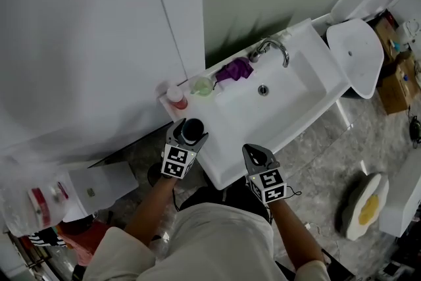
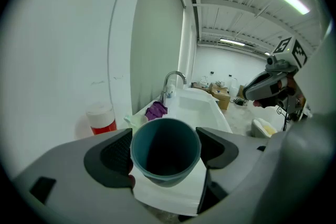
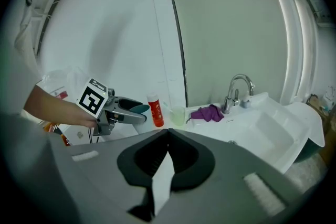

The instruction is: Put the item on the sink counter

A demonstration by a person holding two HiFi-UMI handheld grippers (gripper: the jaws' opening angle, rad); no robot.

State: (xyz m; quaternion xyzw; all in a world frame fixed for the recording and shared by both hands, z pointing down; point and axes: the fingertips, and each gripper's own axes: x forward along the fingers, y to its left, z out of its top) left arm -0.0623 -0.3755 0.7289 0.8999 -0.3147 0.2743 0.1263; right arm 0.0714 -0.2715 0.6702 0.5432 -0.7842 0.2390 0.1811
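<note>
A dark teal cup [image 2: 166, 178] stands upright between the jaws of my left gripper [image 2: 167, 147], which is shut on its sides. In the head view the cup [image 1: 191, 130] and left gripper [image 1: 189, 135] are over the near left corner of the white sink counter [image 1: 227, 158]. Whether the cup's base touches the counter is hidden. My right gripper [image 1: 258, 156] hovers at the counter's front edge, shut with nothing in it [image 3: 168, 136]. From the right gripper view the left gripper [image 3: 134, 112] shows side-on with the cup [image 3: 139, 108].
On the counter's back left stand a red bottle with a white cap [image 1: 175, 97], a pale green cup [image 1: 202, 85] and a purple cloth [image 1: 235, 69] beside the faucet [image 1: 273, 49]. A toilet [image 1: 355, 56] is right of the sink; an egg-shaped mat [image 1: 365, 204] lies on the floor.
</note>
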